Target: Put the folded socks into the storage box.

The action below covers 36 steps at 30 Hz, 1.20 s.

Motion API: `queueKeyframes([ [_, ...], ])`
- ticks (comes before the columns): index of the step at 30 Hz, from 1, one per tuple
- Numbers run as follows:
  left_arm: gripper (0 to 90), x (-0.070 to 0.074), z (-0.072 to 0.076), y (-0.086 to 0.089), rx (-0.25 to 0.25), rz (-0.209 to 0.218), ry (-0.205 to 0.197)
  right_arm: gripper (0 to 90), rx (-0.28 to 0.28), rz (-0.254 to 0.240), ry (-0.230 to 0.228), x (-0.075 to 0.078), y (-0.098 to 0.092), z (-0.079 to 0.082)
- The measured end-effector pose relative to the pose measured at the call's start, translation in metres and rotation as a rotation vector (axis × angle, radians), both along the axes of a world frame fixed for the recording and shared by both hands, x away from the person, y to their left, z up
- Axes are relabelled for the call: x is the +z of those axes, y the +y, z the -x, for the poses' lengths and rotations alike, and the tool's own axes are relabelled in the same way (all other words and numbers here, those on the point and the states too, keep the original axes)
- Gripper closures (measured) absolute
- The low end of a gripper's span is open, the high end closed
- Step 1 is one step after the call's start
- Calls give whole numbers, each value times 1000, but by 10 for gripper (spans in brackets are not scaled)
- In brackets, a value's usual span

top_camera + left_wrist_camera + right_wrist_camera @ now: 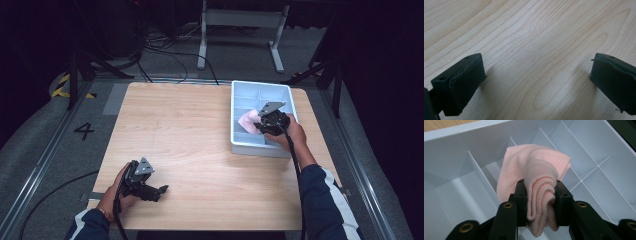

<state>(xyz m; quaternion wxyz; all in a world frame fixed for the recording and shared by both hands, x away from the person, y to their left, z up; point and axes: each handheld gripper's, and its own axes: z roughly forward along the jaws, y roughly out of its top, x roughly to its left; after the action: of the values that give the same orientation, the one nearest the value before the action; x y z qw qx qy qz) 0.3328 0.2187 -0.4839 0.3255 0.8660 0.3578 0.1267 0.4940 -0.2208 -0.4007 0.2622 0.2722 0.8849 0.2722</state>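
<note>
A folded pink cloth hangs pinched between the two black jaws of my right gripper, which is shut on it. In the high view that right gripper holds the pink cloth over the pale blue divided tray at the table's far right. The cloth hangs above the tray's dividers, around the tray's middle. My left gripper rests near the front left of the wooden table, held in a hand. Its jaws stand wide apart over bare wood, so the left gripper is open with nothing between them.
The tray has several compartments separated by thin walls. Beyond the table's far edge lie cables and a grey metal frame on the floor. A sleeve reaches in along the right front.
</note>
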Motion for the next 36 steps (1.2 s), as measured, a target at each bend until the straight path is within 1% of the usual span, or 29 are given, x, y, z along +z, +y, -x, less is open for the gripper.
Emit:
queueKeyframes([
  [1, 0, 0, 0, 0, 1, 1, 2, 693, -2, -1, -10, 1, -1, -1],
  [3, 0, 0, 0, 0, 0, 0, 0, 693, -5, -4, -8, 1, -1, -1],
  [6, 0, 0, 0, 0, 0, 0, 0, 693, -6, 15, -16, 0, 2, -3],
  [10, 0, 0, 0, 0, 1, 1, 1, 693, 10, 47, -18, -5, 8, -5],
  [11, 0, 0, 0, 0, 1, 1, 1, 693, 10, 47, -18, -5, 8, -5],
  [12, 0, 0, 0, 0, -1, -3, -2, 692, 9, 59, -15, -7, 10, -6],
  [14, 0, 0, 0, 0, -3, -6, -5, 693, 11, 60, -16, -8, 10, -7],
  [16, 0, 0, 0, 0, -1, -3, -2, 693, 7, 64, -8, -8, 10, -7],
  [19, 0, 0, 0, 0, 0, -2, -1, 693, 25, 68, -3, -9, 10, -6],
  [22, 0, 0, 0, 0, 0, 0, 0, 692, 53, 61, 7, -10, 10, -4],
  [23, 0, 0, 0, 0, -2, -3, -3, 692, 71, 61, 24, -10, 11, -3],
  [25, 0, 0, 0, 0, 0, 1, 1, 692, 77, 60, 33, -11, 11, -3],
  [26, 0, 0, 0, 0, 0, -3, -1, 692, 86, 73, 43, -10, 11, -2],
  [27, 0, 0, 0, 0, 0, -3, -1, 692, 91, 76, 43, -10, 11, -3],
  [28, 0, 0, 0, 0, 0, 0, 0, 692, 91, 76, 43, -10, 11, -3],
  [29, 0, 0, 0, 0, 1, 1, 1, 692, 97, 75, 60, -10, 11, -4],
  [31, 0, 0, 0, 0, 1, 1, 2, 692, 94, 82, 65, -11, 12, -4],
  [33, 0, 0, 0, 0, 1, 1, 2, 692, 96, 84, 83, -13, 13, -5],
  [35, 0, 0, 0, 0, 1, 1, 2, 692, 89, 71, 93, -13, 12, -6],
  [36, 0, 0, 0, 0, 0, 0, 0, 691, 84, 64, 111, -13, 12, -8],
])
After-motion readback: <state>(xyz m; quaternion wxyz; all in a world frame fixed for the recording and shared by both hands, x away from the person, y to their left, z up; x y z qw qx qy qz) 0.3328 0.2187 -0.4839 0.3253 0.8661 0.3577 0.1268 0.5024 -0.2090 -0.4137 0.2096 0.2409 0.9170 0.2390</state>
